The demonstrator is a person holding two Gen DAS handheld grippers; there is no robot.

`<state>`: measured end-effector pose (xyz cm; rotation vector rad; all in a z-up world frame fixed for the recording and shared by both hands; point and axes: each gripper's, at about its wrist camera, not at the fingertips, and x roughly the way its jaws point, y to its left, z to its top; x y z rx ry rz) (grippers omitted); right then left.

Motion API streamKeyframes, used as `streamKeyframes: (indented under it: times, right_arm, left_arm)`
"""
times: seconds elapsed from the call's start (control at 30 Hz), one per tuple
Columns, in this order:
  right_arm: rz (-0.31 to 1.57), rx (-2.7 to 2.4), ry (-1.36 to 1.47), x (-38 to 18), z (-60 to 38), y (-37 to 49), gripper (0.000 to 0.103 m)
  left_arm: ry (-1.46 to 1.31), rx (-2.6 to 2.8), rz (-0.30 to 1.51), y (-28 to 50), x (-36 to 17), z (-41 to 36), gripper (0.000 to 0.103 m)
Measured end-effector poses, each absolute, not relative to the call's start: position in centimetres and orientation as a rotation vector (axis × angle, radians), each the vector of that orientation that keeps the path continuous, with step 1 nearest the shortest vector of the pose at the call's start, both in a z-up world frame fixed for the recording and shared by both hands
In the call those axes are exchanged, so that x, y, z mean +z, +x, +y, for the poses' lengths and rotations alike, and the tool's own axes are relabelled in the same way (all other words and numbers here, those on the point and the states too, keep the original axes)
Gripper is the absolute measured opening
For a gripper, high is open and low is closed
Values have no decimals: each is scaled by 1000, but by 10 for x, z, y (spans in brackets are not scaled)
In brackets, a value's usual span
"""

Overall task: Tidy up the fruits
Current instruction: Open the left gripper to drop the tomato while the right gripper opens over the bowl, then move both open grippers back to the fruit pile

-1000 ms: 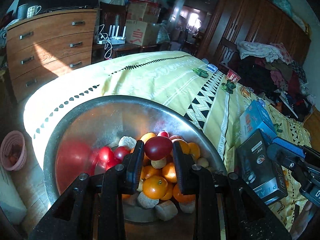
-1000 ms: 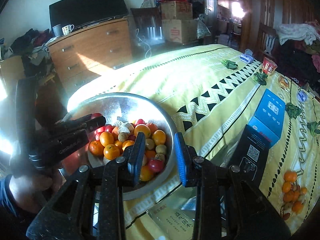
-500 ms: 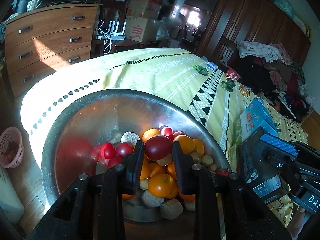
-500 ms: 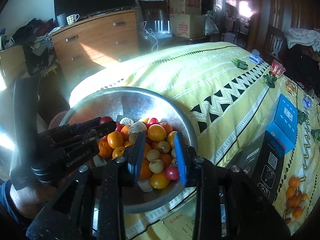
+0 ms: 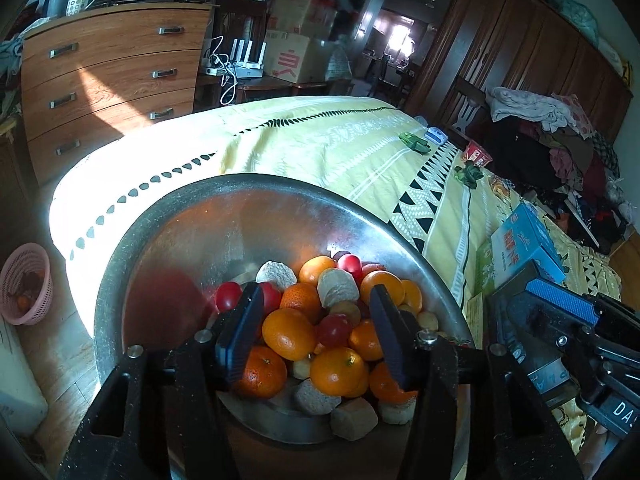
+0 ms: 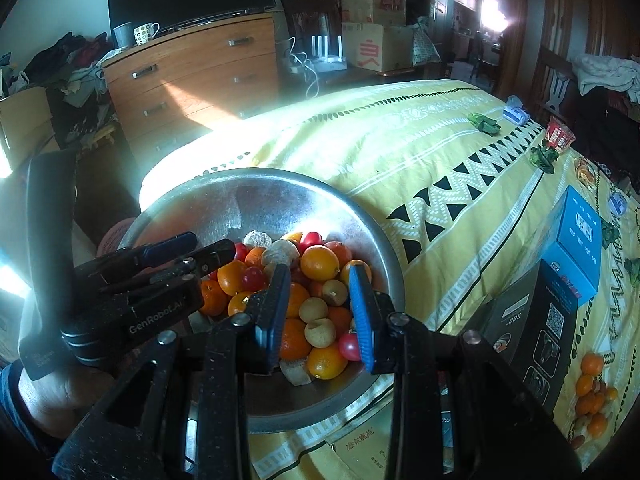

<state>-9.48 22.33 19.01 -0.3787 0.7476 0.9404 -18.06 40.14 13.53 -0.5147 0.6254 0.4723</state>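
Note:
A steel bowl (image 5: 168, 248) on the yellow bedspread holds a heap of oranges (image 5: 289, 333), red tomatoes (image 5: 335, 329) and pale brown fruits (image 5: 338, 287). My left gripper (image 5: 316, 332) is open and empty, its fingers low over the heap. In the right wrist view the same bowl (image 6: 352, 216) sits in front of my right gripper (image 6: 320, 304), which is open and empty just above the fruit at the bowl's near side. The left gripper (image 6: 200, 250) reaches in from the left there. A small pile of oranges (image 6: 592, 396) lies on the bed at the right.
A black box (image 6: 540, 312) and a blue box (image 6: 578, 248) stand on the bed right of the bowl. A wooden dresser (image 6: 200, 80) is beyond the bed's far end. A pink basket (image 5: 26, 284) sits on the floor left. Small packets (image 6: 558, 138) lie further along the bed.
My left gripper has opened and let go of the red tomato, which now lies in the heap. My right gripper has moved closer over the bowl.

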Motion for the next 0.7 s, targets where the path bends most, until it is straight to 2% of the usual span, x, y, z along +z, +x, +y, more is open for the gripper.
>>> streamKeyframes:
  times: [0.03,0.1,0.13,0.17,0.2,0.6,0.7]
  right_arm:
    - [748,938,-377,190,222,-95,34]
    - [743,929,-372,192,220,-95,51]
    - [735,923,-369,194,219,-95,65]
    - [725,918,-367,195,217,-96,75]
    - [717,914,-366,197,215,-97,78]
    - [722,918,-313,198,205,-93,81]
    - [720,924,-289,197,199,-92,86]
  left_arm:
    - [-516,475,624,-181,136,402,61]
    - [-517,482,620,-181,137,401,64]
    - [-518,485,618,-181,138,401,67]
    - [-517,489,617,-181,138,401,68]
    - [-516,494,616,-182,138,400,69]
    - [-514,513,617,-183,141,398,71]
    - [-516,514,624,-183,141,398,71]
